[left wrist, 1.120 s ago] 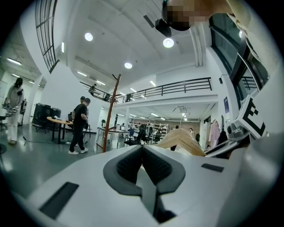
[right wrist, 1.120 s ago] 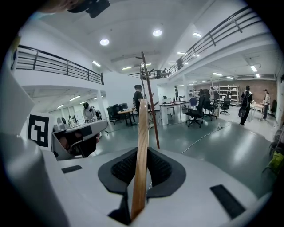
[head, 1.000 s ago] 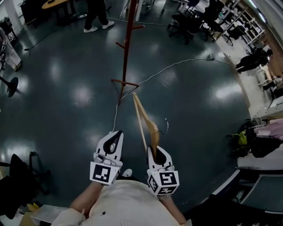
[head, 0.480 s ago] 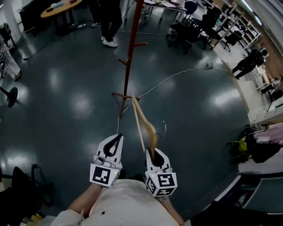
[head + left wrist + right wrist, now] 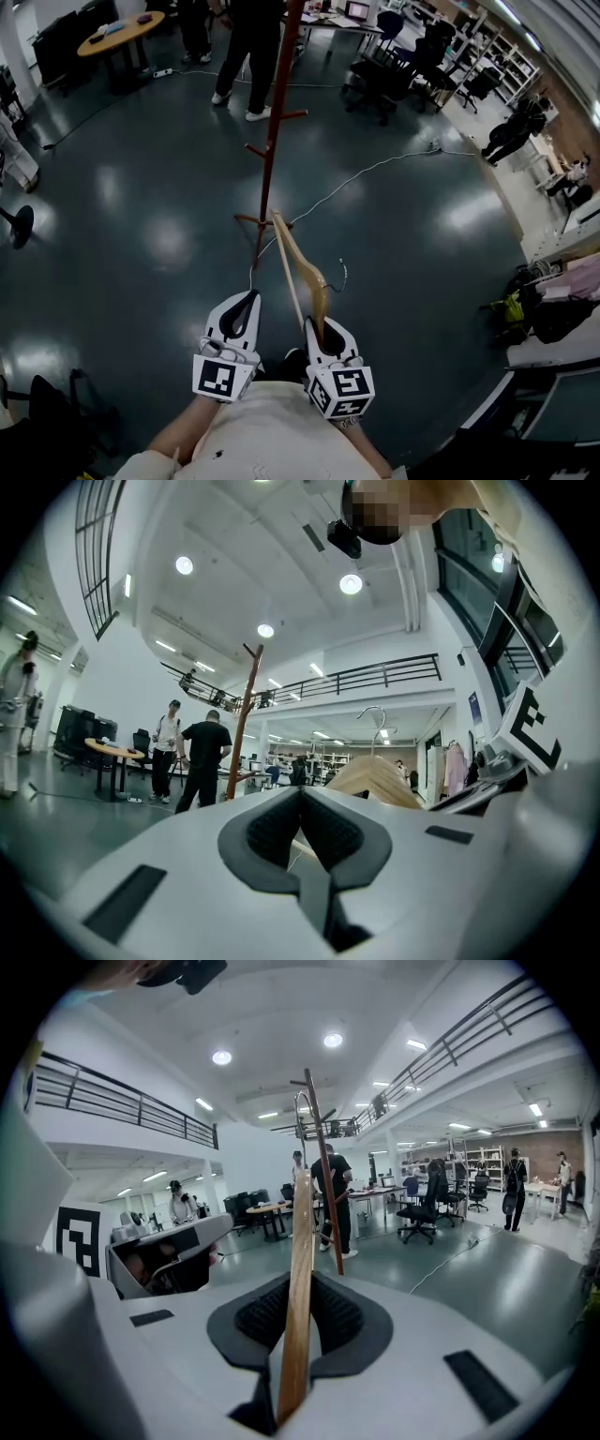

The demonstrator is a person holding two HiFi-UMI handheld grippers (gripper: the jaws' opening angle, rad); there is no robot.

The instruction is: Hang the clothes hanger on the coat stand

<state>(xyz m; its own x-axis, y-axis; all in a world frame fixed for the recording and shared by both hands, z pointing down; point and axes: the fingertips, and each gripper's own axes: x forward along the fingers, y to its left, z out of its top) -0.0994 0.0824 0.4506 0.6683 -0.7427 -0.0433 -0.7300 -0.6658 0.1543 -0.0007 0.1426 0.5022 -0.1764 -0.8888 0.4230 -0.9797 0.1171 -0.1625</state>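
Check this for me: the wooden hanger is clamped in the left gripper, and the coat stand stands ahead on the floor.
Wrong gripper. The wooden hanger is clamped in the right gripper, not the left gripper, as the right gripper view shows. The coat stand stands ahead on the floor.

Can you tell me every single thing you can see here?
stand: one, red-brown, middle of the floor, upright.
hanger: one, pale wood with a metal hook, held out towards the stand.
cable: one, white, trailing over the floor past the stand's foot.
table: one, round, wooden top, far left.
chairs: several, black, far right.
people: several, mostly in dark clothes, standing at the far side.
floor: one, dark and shiny.
left claw: one, white, shut, nothing in it.
right claw: one, white, shut on the hanger's near end.
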